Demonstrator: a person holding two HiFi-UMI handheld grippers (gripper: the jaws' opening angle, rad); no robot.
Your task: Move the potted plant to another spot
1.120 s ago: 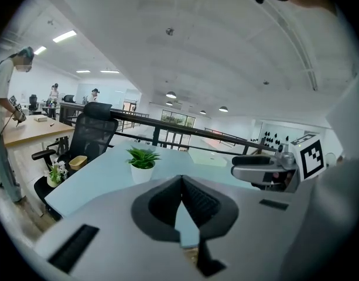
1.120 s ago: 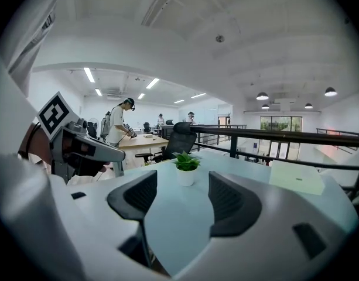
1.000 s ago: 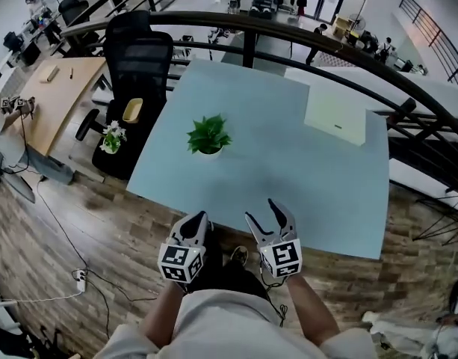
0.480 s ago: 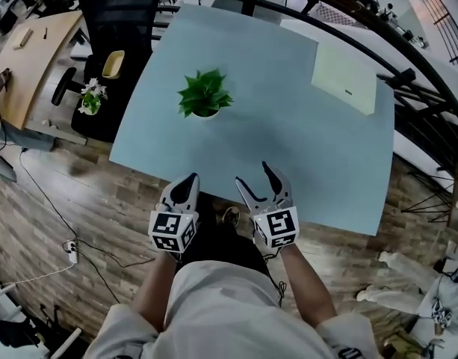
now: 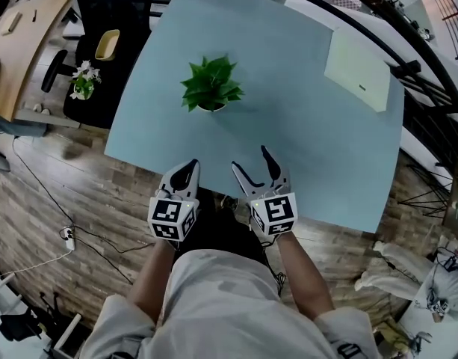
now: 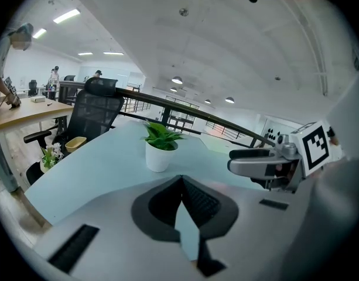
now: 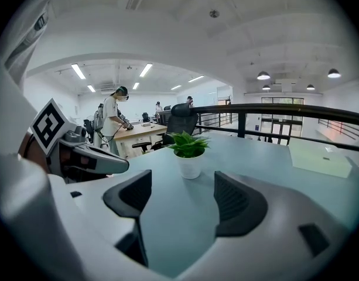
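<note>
Pale blue counter [image 5: 303, 126], broad. Potted plant [image 5: 211, 88] stands upright on it, toward the far left, well apart from both grippers. Right gripper [image 5: 251, 159] over the near edge: jaws spread, just been opening, nothing between them. Left gripper [image 5: 188, 167] beside it: jaws pressed together, holding nothing.

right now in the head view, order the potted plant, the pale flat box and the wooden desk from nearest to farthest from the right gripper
From the right gripper:
1. potted plant, ahead and slightly left, mid table.
2. pale flat box, at the table's far right corner.
3. wooden desk, off the table, far left.
</note>
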